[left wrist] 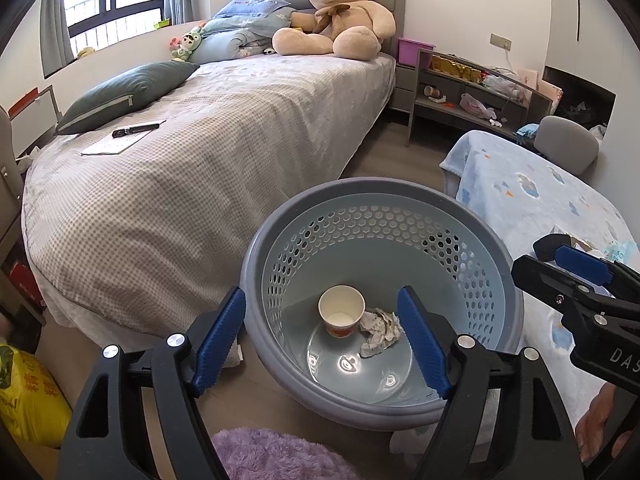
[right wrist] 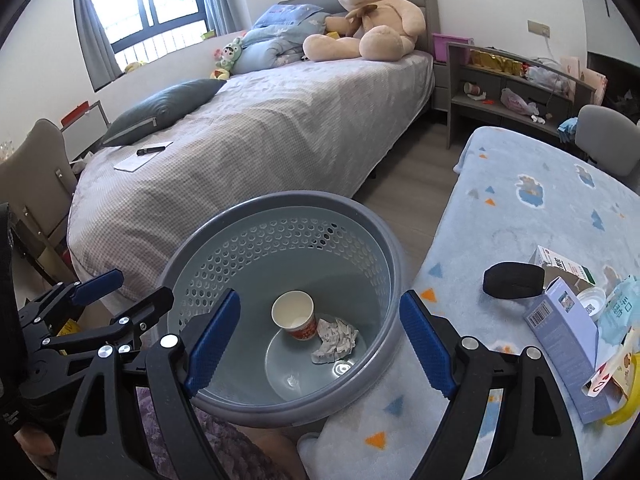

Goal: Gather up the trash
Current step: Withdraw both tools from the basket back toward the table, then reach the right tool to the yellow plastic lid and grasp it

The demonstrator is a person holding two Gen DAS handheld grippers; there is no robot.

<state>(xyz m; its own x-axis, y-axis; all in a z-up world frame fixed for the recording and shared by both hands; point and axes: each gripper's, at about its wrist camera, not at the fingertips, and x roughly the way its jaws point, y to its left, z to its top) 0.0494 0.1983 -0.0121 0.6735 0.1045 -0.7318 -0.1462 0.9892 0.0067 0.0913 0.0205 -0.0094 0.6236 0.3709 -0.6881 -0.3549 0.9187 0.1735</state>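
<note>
Both claws wide, empty, over bin (right wrist: pixel 384 240). Left gripper (left wrist: pixel 322 340), right gripper (right wrist: pixel 320 344). Cup (right wrist: pixel 294 316), paper wad (right wrist: pixel 336 340) inside. Boxes (right wrist: pixel 560 336) on blanket beside bin, likely next.

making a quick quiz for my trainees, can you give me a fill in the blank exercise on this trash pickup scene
1. The paper cup lies inside the ____.
2. Beside the cup rests a crumpled ____.
3. The left gripper and right gripper both have their jaws ____.
4. The teddy bear sits on the ____.

Missing words: basket; tissue; open; bed
</note>
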